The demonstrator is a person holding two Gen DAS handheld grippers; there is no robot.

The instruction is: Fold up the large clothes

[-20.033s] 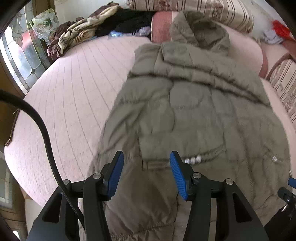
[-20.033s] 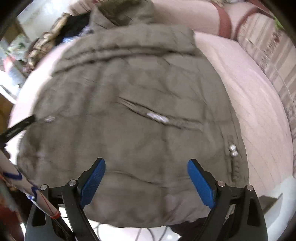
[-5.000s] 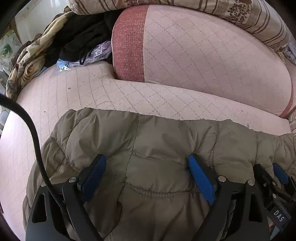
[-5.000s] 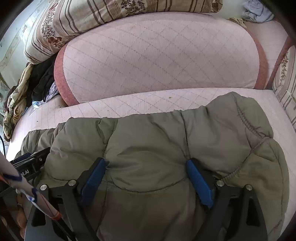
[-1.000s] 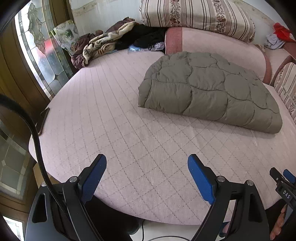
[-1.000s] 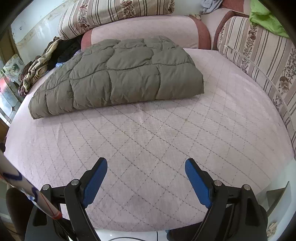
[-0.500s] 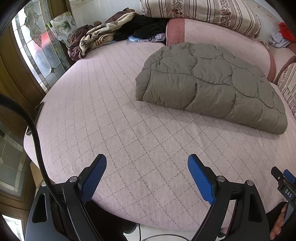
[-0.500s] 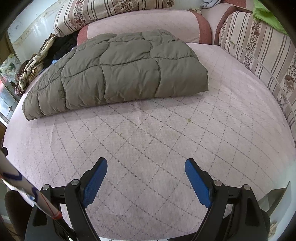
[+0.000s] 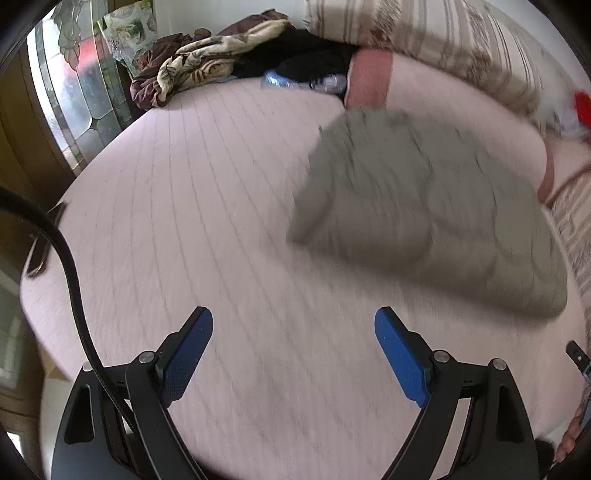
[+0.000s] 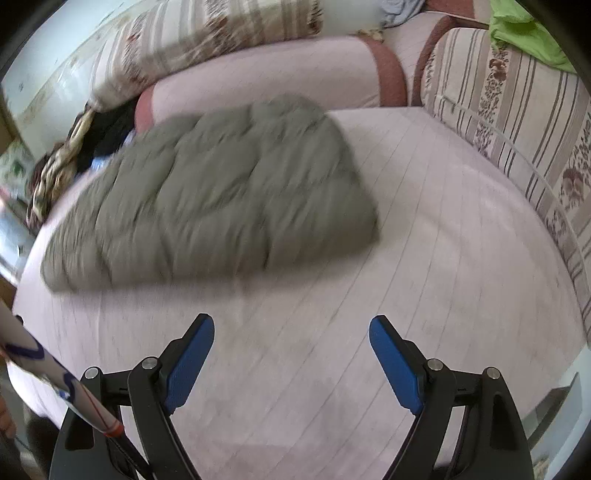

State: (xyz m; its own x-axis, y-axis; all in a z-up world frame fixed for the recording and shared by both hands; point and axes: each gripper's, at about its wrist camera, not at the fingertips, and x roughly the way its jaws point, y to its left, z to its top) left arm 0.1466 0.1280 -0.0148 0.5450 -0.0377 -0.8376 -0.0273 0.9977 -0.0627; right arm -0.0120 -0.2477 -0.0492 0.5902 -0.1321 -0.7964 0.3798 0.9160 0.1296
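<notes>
A folded olive-green padded jacket (image 9: 424, 210) lies as a flat bundle on the round pink quilted bed (image 9: 184, 221), at its far side against the pink bolster. It also shows in the right wrist view (image 10: 221, 199). My left gripper (image 9: 293, 350) is open and empty above the bed's near part, well short of the jacket. My right gripper (image 10: 291, 350) is open and empty, also above bare bed (image 10: 424, 221) in front of the jacket. Both views are motion-blurred.
A heap of loose clothes (image 9: 207, 66) lies at the bed's far left by a stained-glass window (image 9: 77, 92). Striped floral cushions (image 10: 517, 122) line the back and right. A pink bolster (image 10: 277, 77) stands behind the jacket. A green cloth (image 10: 524, 33) lies at the far right.
Both grippers have moved forward toward the jacket, which looks closer and larger and is blurred. Both stay open and empty. The jacket itself lies as before.
</notes>
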